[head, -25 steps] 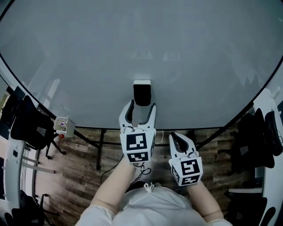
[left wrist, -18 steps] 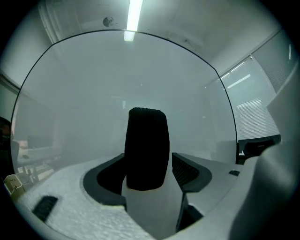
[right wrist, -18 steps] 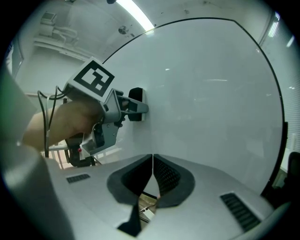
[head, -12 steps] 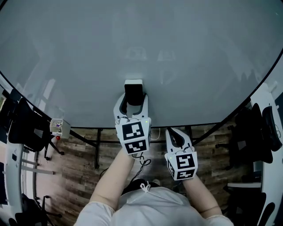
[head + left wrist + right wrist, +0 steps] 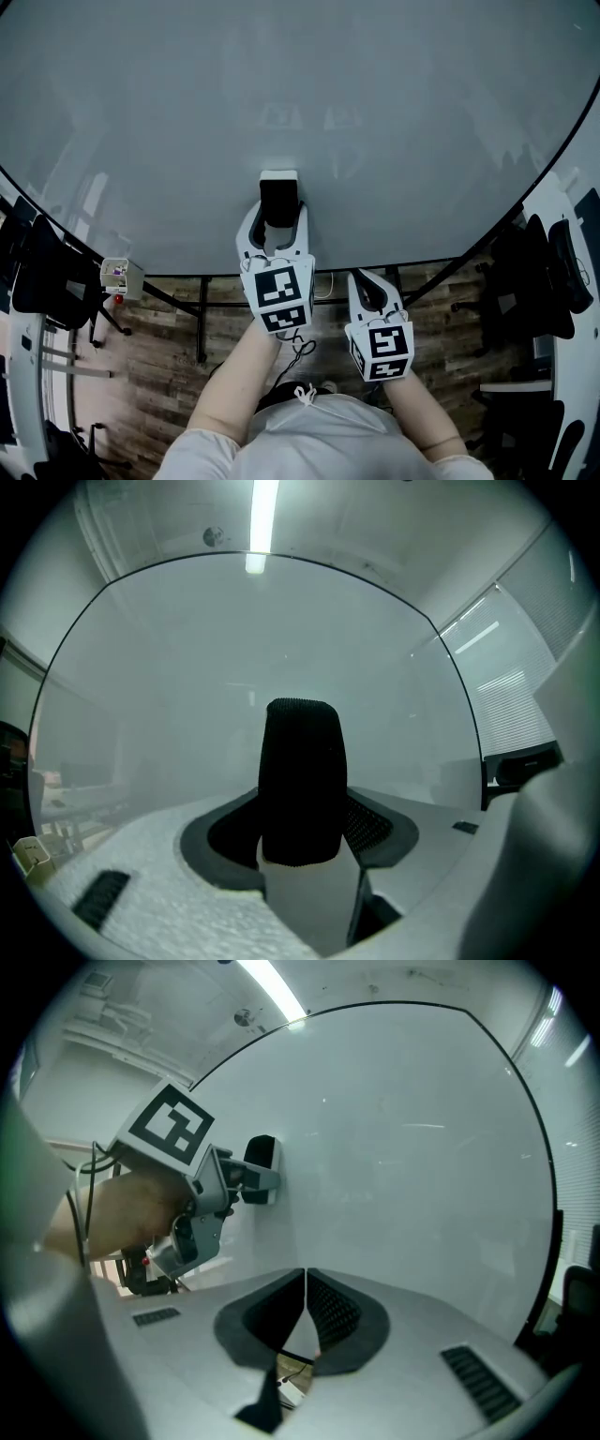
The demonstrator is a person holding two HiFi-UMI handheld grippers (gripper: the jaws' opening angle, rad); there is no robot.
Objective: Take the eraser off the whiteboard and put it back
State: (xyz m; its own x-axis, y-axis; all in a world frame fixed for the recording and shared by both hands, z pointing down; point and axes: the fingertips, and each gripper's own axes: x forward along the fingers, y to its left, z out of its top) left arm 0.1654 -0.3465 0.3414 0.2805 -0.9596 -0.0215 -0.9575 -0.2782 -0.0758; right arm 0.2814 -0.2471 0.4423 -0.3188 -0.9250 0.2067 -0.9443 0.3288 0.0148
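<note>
The eraser (image 5: 279, 199), black with a white base, sticks to the whiteboard (image 5: 300, 94) near its lower edge. My left gripper (image 5: 275, 217) points at the board with a jaw on each side of the eraser (image 5: 302, 780). Its jaws are closing, and a gap still shows beside the pads. My right gripper (image 5: 364, 281) hangs lower and to the right, off the board, shut with nothing in it. In the right gripper view the jaws (image 5: 306, 1279) meet, and the left gripper (image 5: 253, 1177) shows at the eraser (image 5: 262, 1159).
Below the board is a wooden floor with the stand's black legs (image 5: 202, 319). A small box-like unit (image 5: 120, 277) sits at the lower left. Dark chairs (image 5: 42, 272) stand at both sides, and the board's frame edge (image 5: 525, 216) curves down on the right.
The left gripper has moved forward so that its jaws now flank the eraser, and they have narrowed a little. The right gripper has stayed low beside it.
</note>
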